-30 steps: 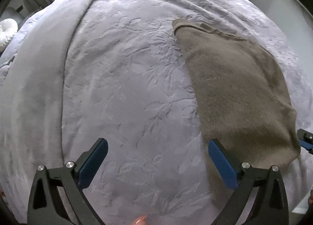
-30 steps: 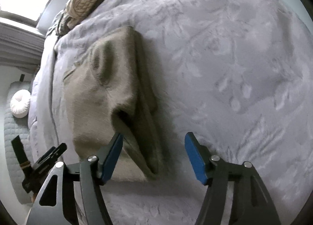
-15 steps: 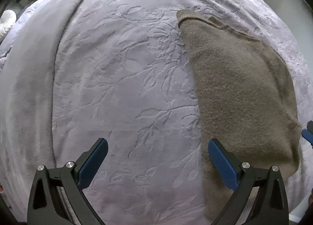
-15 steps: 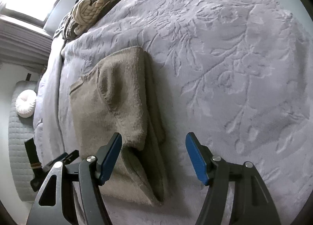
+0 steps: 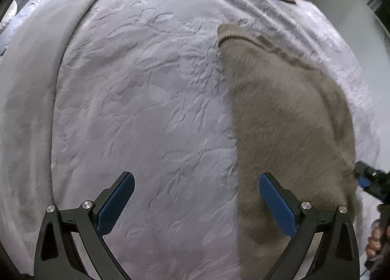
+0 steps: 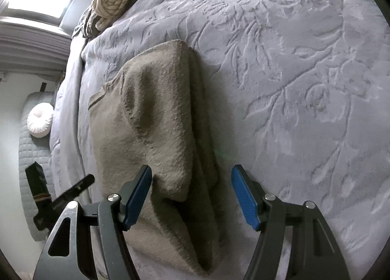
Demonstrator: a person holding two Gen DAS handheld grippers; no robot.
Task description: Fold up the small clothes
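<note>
Sweater (image 6: 156,119), partly folded lengthwise, lies between your right gripper's (image 6: 192,197) open, empty jaws; left gripper (image 5: 195,204) open, empty; cross-fold remains.

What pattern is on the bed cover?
Embossed leaves and branches on the pale lilac bed cover, clearest in the right wrist view.

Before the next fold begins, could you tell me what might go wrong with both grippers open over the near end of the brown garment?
1. The brown garment lies in thick stacked layers; the right gripper may pinch only the top flap, so the fold could come apart.
2. The left gripper straddles the garment's edge, mostly over the bedspread, and might catch that instead.
3. A raised bulge near the garment's middle could become a crease.
</note>
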